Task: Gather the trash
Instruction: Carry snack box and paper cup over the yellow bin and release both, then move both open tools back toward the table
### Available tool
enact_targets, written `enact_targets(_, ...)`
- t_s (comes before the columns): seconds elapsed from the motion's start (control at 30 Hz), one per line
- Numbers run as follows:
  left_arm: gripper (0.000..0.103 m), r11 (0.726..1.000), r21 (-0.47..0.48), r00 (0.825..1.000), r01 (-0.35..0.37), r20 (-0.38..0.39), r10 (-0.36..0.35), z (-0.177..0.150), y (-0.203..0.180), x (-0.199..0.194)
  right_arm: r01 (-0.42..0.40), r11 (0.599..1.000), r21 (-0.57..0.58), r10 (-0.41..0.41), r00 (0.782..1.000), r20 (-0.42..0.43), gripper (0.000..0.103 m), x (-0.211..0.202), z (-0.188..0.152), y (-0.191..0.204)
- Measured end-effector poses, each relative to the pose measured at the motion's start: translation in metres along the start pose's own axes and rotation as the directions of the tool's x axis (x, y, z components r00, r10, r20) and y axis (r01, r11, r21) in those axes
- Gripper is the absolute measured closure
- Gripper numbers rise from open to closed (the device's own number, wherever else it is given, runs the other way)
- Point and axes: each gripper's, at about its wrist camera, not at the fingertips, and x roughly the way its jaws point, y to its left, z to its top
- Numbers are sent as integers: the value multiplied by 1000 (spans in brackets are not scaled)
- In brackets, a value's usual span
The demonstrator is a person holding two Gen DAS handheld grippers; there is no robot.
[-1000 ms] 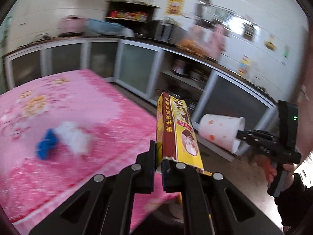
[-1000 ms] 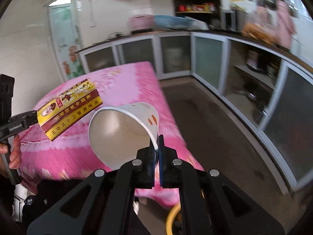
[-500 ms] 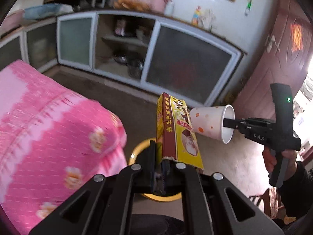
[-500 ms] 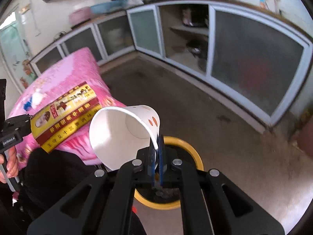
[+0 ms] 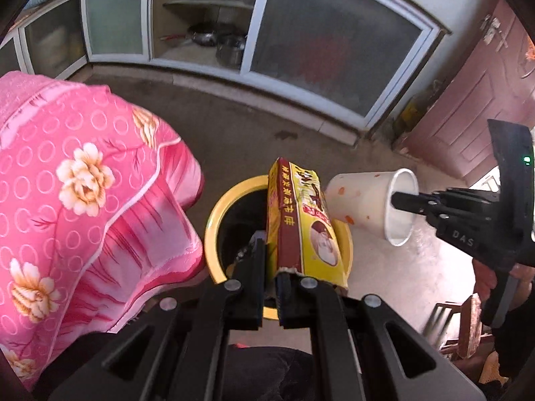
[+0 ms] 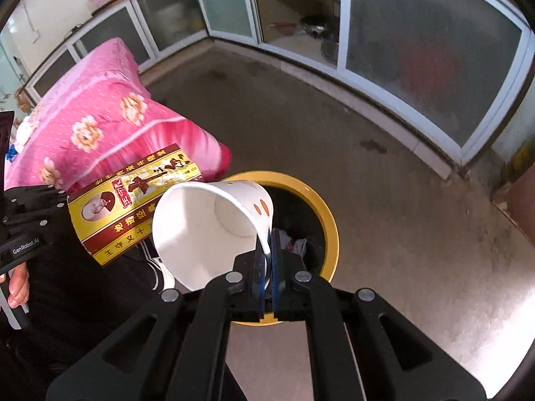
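Now swung from the pink tablecloth [image 5: 83, 180] to above the yellow-rimmed bin [image 6: 329, 224]: left gripper [image 5: 271, 279] clamping the yellow packet [image 5: 301, 220], right gripper [image 6: 266, 267] pinching the paper cup [image 6: 207, 224]; ready for dropping.

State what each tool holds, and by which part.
Left tool clamps the yellow packet by its bottom edge; right tool pinches the paper cup by its rim.

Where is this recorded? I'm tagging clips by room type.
Probably a home kitchen: low cabinets with frosted sliding doors, pots on an open shelf, and a yellow-rimmed trash bin beside a pink floral cloth.
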Motion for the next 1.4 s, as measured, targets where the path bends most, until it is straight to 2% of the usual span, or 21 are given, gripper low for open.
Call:
enact_targets(0.2,98,1000,-14,998,-20,-68,19,3,3,29,18,1000,20,-17,997,-73,100,26,-1,-6)
enact_targets(0.33,98,1000,-3,996,-27,-89,27,6,-2,40,-8,999,34,12,993,-116,100,39,1,-9)
enact_targets(0.4,94,1000,-8,995,-24,-96,23,7,-2,43,-13,1000,22,16,989,-145,99,44,1,-7)
enact_targets(0.47,82,1000,-1,995,-25,-94,25,5,-3,43,11,1000,17,-8,987,-159,97,49,0,-10)
enact_targets(0.5,62,999,4,995,-39,-90,39,5,-4,42,15,1000,18,-12,985,-171,89,52,-1,-12)
enact_targets(0.53,35,999,8,995,-53,-84,54,4,-4,41,18,999,28,-13,984,-176,71,53,-1,-15)
enact_targets(0.57,26,997,9,995,-73,-62,73,4,-4,37,16,999,47,-7,984,-178,58,54,-2,-20)
enact_targets(0.6,23,997,9,996,-80,-43,80,4,-5,32,13,997,71,-1,986,-168,39,53,-3,-25)
enact_targets(0.63,23,997,10,996,-79,-41,79,4,-5,31,15,996,90,-1,987,-160,37,51,-4,-29)
enact_targets(0.77,17,996,-7,996,-89,-11,89,6,-1,15,33,991,127,-14,990,-144,37,41,-7,-41)
enact_targets(0.83,17,997,-12,996,-82,19,82,7,-1,1,13,989,148,5,993,-120,37,32,-6,-44)
enact_targets(0.97,15,996,-55,991,-63,118,69,3,9,-50,-34,988,150,39,999,-29,37,11,2,-42)
enact_targets(1.03,10,996,-76,982,-52,177,65,-2,16,-80,-73,989,129,70,997,25,37,-1,9,-35)
enact_targets(1.13,8,990,-108,954,-89,276,116,-19,31,-130,-128,988,86,120,989,87,36,-18,22,-17)
enact_targets(1.27,8,962,-204,895,-183,370,249,-49,64,-195,-190,982,-11,189,970,153,32,-40,40,21)
enact_targets(1.33,8,935,-256,863,-245,382,331,-63,84,-217,-243,967,-77,254,951,179,31,-49,49,46)
enact_targets(1.4,8,888,-324,814,-327,381,438,-81,108,-240,-299,939,-170,330,923,199,29,-60,60,82)
